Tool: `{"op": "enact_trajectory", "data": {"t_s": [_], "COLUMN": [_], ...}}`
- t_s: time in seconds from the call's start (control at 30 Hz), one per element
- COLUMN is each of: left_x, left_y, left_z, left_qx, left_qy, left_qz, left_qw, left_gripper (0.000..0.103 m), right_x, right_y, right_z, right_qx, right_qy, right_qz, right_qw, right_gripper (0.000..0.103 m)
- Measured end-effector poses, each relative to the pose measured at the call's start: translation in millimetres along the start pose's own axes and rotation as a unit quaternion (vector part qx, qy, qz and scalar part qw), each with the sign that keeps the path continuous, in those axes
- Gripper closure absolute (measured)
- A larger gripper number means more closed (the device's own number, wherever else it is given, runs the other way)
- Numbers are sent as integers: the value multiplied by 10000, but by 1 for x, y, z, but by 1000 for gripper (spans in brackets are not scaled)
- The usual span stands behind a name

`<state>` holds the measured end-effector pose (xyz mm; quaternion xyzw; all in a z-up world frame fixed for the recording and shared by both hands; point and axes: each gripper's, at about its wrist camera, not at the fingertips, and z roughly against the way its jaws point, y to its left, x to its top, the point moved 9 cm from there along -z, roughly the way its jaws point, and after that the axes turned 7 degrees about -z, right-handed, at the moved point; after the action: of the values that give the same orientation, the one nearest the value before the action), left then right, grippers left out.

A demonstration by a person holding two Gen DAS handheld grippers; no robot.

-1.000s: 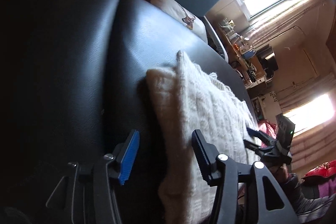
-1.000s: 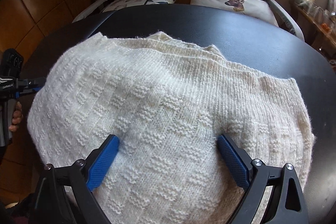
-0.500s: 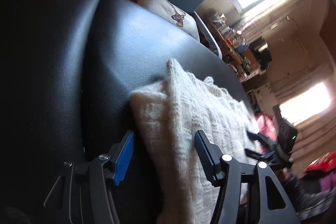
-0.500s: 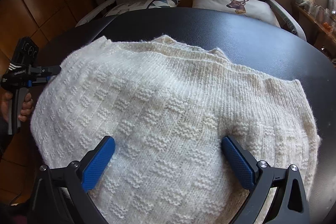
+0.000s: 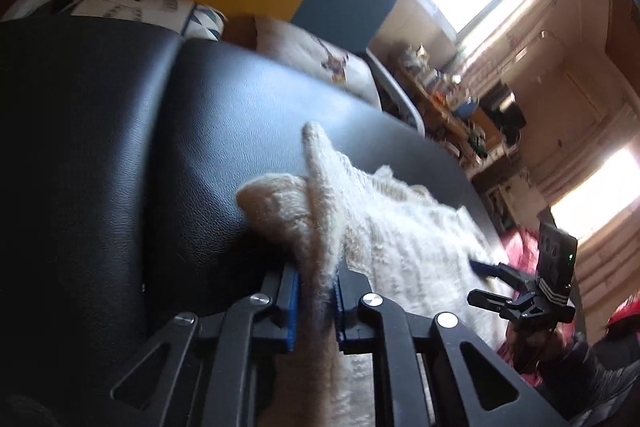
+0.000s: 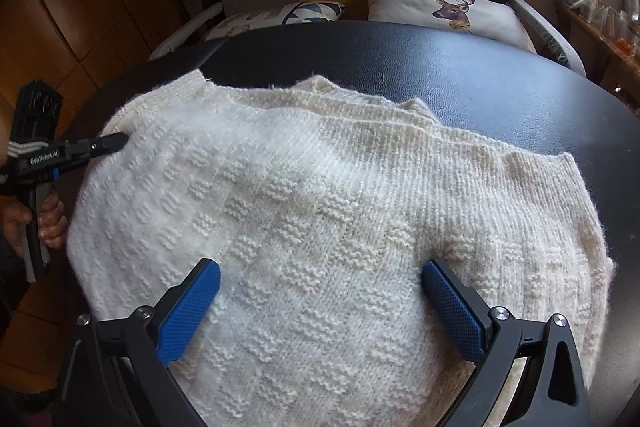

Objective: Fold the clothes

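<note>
The left gripper [image 5: 316, 301] was clamped on the cream sweater's [image 6: 320, 227] side edge, seemingly to lift a fold, while the right gripper [image 6: 320, 303] hovered spread apart above it, holding nothing

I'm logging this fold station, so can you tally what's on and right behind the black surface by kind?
Knit sweaters: 1, cream sweater on the black surface
Tongs: 2, left tongs clamped on the sweater's edge, right tongs open over it
Cushions: 2, deer cushion, triangle-print cushion
Total: 5
</note>
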<state>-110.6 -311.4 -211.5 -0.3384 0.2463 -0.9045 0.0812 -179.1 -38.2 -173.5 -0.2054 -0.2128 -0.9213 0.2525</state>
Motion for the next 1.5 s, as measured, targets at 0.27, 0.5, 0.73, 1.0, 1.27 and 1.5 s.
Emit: {"op": "enact_trajectory", "data": {"t_s": [0.27,0.5,0.73,1.0,1.27,1.5], "left_x": [-3,-8,-16,-18,7,25], "left_y": [7,12,18,26,43,5], "left_z": [29,33,30,45,95,119], "left_qx": [242,565,717,533,685,257], "left_qy": [-320,-250,-210,-469,-978,-1204], "left_qz": [237,271,518,943,1218,1481], "left_qw": [9989,9977,9959,9930,9854,9813], "left_gripper": [91,91,91,91,91,91], "right_x": [8,6,2,3,3,5], "right_y": [-46,-84,-107,-99,-50,-39], "right_z": [51,33,16,12,-5,-10], "right_qx": [2,-365,-534,-483,-173,-176], "right_qy": [-151,81,228,399,515,460], "right_qz": [-339,-490,-654,-750,-651,-600], "right_qw": [9993,9981,9962,9952,9964,9970], "right_gripper": [34,42,42,41,39,35]}}
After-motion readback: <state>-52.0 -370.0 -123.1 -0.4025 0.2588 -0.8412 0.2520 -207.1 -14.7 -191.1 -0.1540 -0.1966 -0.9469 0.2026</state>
